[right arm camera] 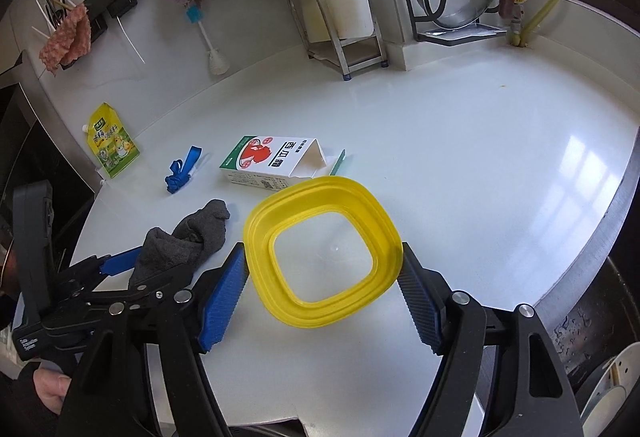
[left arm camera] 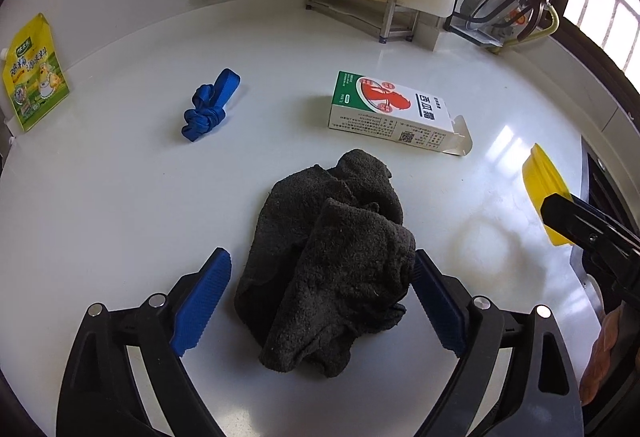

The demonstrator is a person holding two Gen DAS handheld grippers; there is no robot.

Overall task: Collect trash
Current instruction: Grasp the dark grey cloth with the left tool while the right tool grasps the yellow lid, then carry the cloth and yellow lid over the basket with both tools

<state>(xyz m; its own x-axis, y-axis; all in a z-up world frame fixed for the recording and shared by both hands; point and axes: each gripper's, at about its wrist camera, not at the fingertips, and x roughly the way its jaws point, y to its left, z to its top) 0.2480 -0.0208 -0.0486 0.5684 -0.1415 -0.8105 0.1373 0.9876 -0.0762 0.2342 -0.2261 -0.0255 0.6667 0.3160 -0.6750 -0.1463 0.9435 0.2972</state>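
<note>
Trash on the counter [right arm camera: 460,141]: rag [left arm camera: 332,265] sits btwn our left gripper [left arm camera: 320,297] jaws, spread wide, not pinching. Right gripper [right arm camera: 324,289] is clamped on the yellow bin [right arm camera: 320,213]. We should close low on the rag's bulk & bring the bin alongside.

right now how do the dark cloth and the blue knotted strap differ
The dark cloth is a large, fuzzy grey heap lying between the open left gripper; the blue strap is small, smooth and tied in knots, lying apart, farther back near the yellow pouch. Both are limp and rest on the white counter.
</note>
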